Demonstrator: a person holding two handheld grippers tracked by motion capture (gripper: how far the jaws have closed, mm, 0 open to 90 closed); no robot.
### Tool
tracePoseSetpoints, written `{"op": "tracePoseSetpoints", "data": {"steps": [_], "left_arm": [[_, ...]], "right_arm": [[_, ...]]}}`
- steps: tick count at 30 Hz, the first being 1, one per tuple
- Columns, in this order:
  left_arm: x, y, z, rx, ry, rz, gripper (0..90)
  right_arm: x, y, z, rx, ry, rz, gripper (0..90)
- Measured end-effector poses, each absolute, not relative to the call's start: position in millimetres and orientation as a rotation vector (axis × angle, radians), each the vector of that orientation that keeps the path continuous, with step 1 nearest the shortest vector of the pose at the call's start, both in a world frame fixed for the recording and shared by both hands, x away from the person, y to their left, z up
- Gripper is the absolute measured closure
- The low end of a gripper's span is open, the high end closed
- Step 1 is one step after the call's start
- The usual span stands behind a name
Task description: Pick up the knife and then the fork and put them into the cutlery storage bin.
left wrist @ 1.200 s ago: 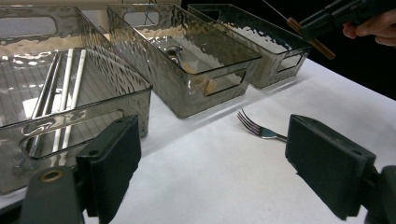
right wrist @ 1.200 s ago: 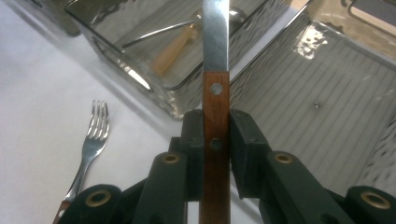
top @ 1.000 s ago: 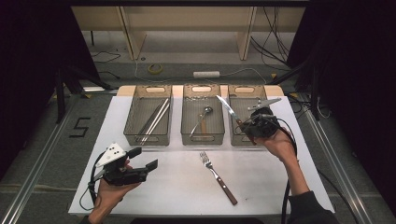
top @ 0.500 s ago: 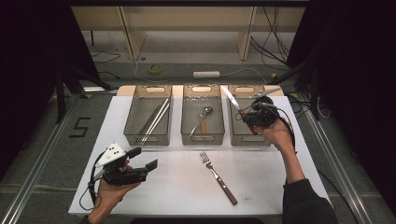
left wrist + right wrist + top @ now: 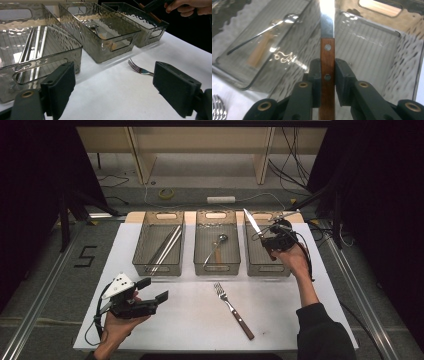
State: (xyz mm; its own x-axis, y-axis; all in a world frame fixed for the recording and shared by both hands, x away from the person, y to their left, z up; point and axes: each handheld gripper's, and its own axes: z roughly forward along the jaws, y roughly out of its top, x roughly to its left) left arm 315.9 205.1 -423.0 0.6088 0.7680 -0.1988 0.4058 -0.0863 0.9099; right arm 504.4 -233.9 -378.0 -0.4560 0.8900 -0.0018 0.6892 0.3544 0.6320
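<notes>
Lab-like recording setup: black curtains (image 5: 30, 195), floor cables (image 5: 150, 195), aluminium rails (image 5: 45, 285).

Behind the table I can see a roll of yellow tape (image 5: 166, 193) on the floor and a white tube (image 5: 221, 199) just right of it. Cables (image 5: 289, 151) trail around a wooden frame (image 5: 139, 151). A "5" (image 5: 86, 256) is marked on the floor to the left, with black curtains (image 5: 30, 170) on both sides.

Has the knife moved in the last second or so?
Yes. The knife, clamped in the right gripper, has drifted slightly away from the person, staying over the right-hand bin.
</notes>
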Motion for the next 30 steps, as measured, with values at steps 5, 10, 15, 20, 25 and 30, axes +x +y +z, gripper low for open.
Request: {"op": "tracePoseSetpoints", "data": {"steps": [5,10,15,20,25,30], "left_arm": [[316,205,-423,1.707,0.973,0.401,17.9],[316,205,-423,1.707,0.973,0.401,17.8],[316,206,-423,1.707,0.975,0.401,17.8],[315,206,-423,1.706,0.977,0.401,17.8],[315,206,-423,1.707,0.977,0.402,17.8],[315,206,-423,1.706,0.978,0.403,17.8]], "right_arm": [[511,-237,-383,1.445,2.250,0.793,77.3],[516,-237,-388,1.480,2.237,0.772,77.2],[517,-235,-394,1.516,2.233,0.762,77.2],[519,-234,-399,1.535,2.224,0.755,77.2],[519,-233,-402,1.556,2.222,0.743,77.1],[520,-232,-406,1.580,2.212,0.734,76.9]]}}
